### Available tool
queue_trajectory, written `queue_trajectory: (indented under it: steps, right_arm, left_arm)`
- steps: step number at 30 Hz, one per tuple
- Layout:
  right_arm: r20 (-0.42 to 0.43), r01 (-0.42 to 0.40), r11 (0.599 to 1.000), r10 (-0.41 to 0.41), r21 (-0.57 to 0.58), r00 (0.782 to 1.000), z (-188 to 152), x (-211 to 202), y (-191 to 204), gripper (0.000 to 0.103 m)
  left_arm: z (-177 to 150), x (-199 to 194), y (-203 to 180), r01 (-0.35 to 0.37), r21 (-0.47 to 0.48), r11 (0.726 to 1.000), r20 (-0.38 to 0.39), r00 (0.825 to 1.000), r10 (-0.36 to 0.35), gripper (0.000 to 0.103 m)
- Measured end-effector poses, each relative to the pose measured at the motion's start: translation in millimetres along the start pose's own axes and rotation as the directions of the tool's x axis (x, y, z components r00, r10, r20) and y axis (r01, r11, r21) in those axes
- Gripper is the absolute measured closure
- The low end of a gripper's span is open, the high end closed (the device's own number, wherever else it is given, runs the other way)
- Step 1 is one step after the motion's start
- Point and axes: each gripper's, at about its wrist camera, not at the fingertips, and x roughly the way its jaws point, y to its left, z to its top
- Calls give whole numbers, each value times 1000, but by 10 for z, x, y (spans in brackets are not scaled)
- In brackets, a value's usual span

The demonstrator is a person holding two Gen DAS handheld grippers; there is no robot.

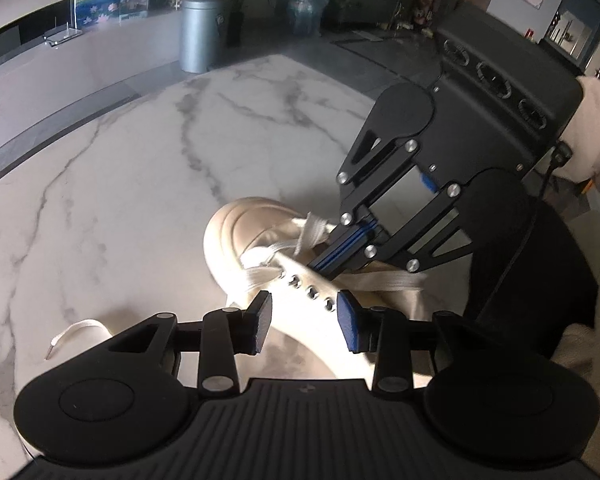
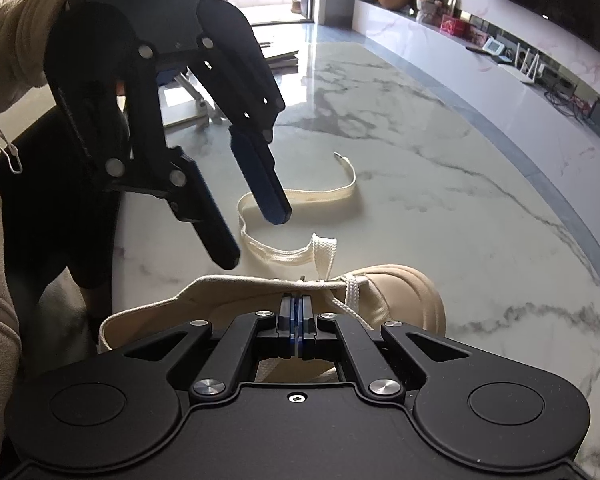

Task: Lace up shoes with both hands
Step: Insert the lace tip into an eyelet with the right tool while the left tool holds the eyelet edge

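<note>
While one cream shoe [image 1: 300, 280] lies on the marble table [image 1: 120, 184], two grippers are seen working over it. The right gripper [image 2: 298, 312] is closed tight, its blue-edged pads pressed together; whether the lace is caught between them cannot be told, though its tip sits at the laced throat of the shoe, touching the upper beside the crossed lace. The left gripper [image 1: 304, 316] is held wide open, grasping nothing, its two fingers straddling the eyelet row [image 1: 310, 290] on the near side of the shoe; four metal eyelets are counted between the pads. One flat white lace [image 2: 300, 248] is threaded through the front of the shoe; its free length runs away from the shoe across the table in a loose loop, ending in a clear aglet [image 2: 337, 155] well apart from the toe. Beyond the shoe, one grey cylindrical bin [image 1: 198, 32] is seen on the floor past the table edge, and one water jug [image 1: 306, 10] near it. No legible writing or brand is visible.
</note>
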Motion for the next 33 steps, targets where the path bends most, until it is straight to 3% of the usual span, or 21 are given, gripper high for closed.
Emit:
queue_trajectory:
  steps: [5,12,18,27,33]
  right_arm:
    - [8,-4,1000,4,-6,1000,-4,12,-27,103]
    - [18,-32,999,32,-31,999,11,36,-72,103]
    - [-2,-51,996,51,-68,999,51,39,-89,103]
    - [-13,-101,987,100,-128,995,77,68,-147,103]
    - [-18,-126,979,125,-160,992,73,63,-191,103]
  left_arm:
    - [-15,83,6,-40,115,993,-16,999,42,80]
    - [36,164,-46,-10,276,961,-18,1000,16,80]
    - [96,298,-38,33,395,918,-73,997,-4,91]
    - [133,403,8,118,519,847,-120,991,-65,92]
    - [181,464,8,173,610,774,-161,983,-93,94]
